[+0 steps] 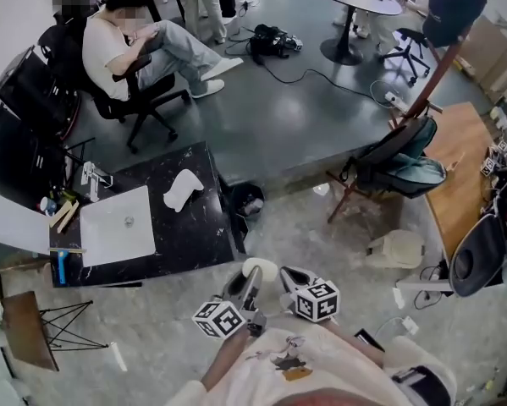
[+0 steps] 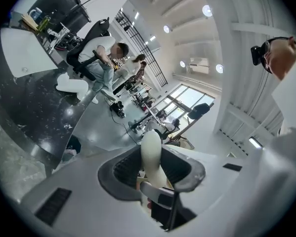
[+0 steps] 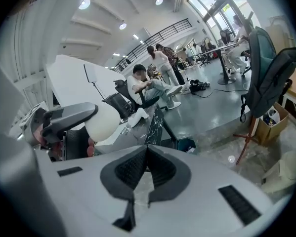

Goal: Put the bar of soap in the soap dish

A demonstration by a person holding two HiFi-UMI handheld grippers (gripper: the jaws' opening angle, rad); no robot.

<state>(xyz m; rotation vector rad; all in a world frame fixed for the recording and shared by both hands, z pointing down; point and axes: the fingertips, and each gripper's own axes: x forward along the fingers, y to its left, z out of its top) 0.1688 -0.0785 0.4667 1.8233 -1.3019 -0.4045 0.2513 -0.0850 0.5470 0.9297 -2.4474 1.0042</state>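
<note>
Head view: my left claw (image 1: 251, 279) holds the bar of soap (image 1: 260, 269), well apart from the soap dish (image 1: 183, 190) near the far edge of the tabletop (image 1: 194, 235). Left gripper view: I pinch its broad faces; it is likely hard and slippery. Right gripper view: my right claw (image 3: 147, 169) is closed, empty.

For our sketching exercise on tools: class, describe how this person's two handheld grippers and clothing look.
The left gripper and right gripper both have pale grey bodies, dark ribbed pads and a marker cube with black-and-white squares. The top is cream.
</note>
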